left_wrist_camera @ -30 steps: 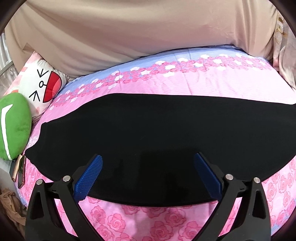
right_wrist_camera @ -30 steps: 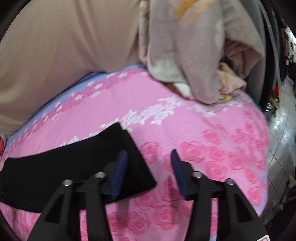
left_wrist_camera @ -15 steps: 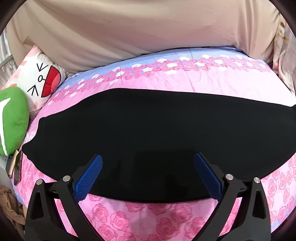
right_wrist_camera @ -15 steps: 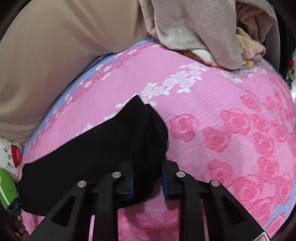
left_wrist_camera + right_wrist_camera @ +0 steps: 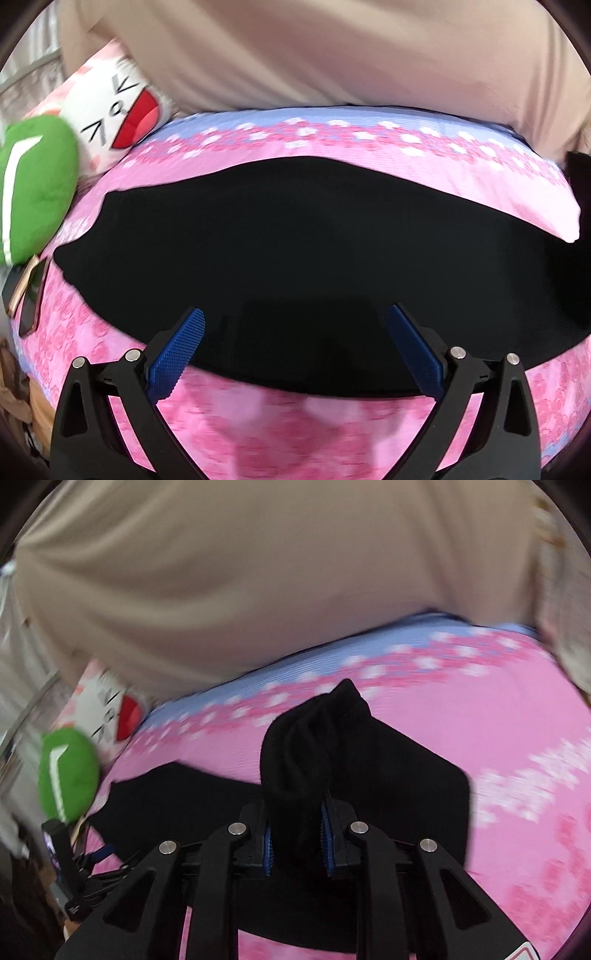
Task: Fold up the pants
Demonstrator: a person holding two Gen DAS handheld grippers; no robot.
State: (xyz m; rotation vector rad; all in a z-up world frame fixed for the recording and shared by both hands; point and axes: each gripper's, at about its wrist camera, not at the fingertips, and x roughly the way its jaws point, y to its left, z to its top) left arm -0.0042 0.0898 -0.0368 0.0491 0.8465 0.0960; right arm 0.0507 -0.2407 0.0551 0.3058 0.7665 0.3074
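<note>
Black pants [image 5: 280,251] lie spread lengthwise across the pink rose-print bed sheet [image 5: 332,424]. My left gripper [image 5: 295,317] hovers open over their near edge, nothing between its blue pads [image 5: 177,350]. In the right wrist view my right gripper [image 5: 297,812] is shut on one end of the pants [image 5: 314,738]. That bunched end stands up between the pads, lifted off the bed and folded back over the rest of the garment. The flat remainder [image 5: 177,797] stretches away to the left.
A green cushion [image 5: 33,184] and a white cartoon-face pillow [image 5: 110,110] sit at the bed's left end. Beige fabric [image 5: 332,55] hangs along the far side. A dark flat object [image 5: 26,295] lies at the left bed edge.
My right gripper closed on the pants' end, raised it and swung it left over the garment. My left gripper stayed open and shifted toward the pillow end.
</note>
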